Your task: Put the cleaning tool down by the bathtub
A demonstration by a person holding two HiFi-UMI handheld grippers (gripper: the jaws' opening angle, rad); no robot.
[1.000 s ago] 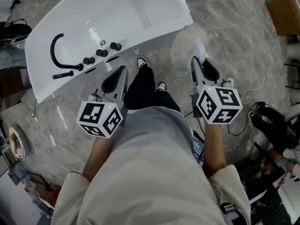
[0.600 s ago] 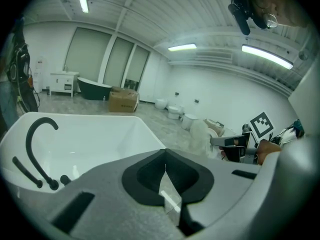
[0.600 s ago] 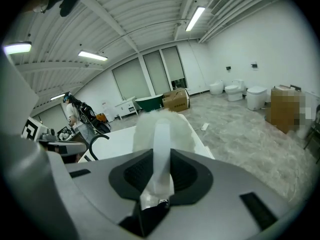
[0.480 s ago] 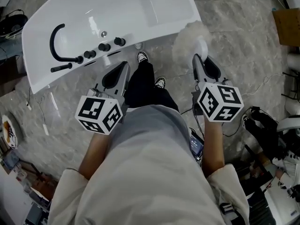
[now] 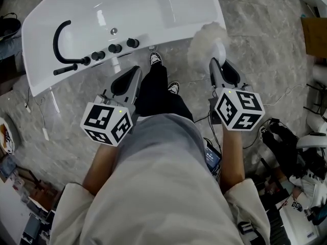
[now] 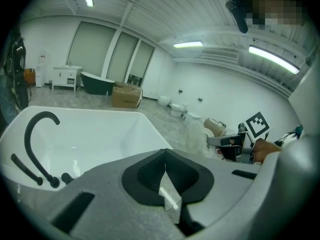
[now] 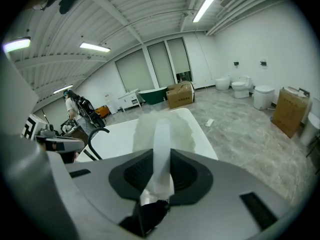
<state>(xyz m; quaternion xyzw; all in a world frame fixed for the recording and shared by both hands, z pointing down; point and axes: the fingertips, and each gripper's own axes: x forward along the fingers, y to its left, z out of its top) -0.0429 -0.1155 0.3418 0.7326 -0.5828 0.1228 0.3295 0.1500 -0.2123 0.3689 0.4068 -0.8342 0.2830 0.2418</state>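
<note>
The cleaning tool (image 5: 206,39) is a fluffy white duster on a white handle. My right gripper (image 5: 215,64) is shut on that handle, and the fluffy head hangs over the floor beside the near right corner of the white bathtub (image 5: 148,9). In the right gripper view the handle (image 7: 161,134) runs up between the jaws, with the bathtub (image 7: 117,136) behind it. My left gripper (image 5: 134,72) is shut and holds nothing, just short of the tub's end with the black faucet (image 5: 57,44). The left gripper view shows its jaws (image 6: 165,159) meeting over the bathtub (image 6: 100,134).
The person's two shoes (image 5: 156,60) stand on the marble floor between the grippers. A cardboard box (image 5: 314,34) sits at the right edge, with cables and black gear (image 5: 286,142) at lower right. Toilets (image 7: 242,86) and another box (image 7: 290,111) stand farther off.
Both grippers have drifted a little toward the tub. The duster head has come from open floor to right beside the tub's corner. Both grips look unchanged.
</note>
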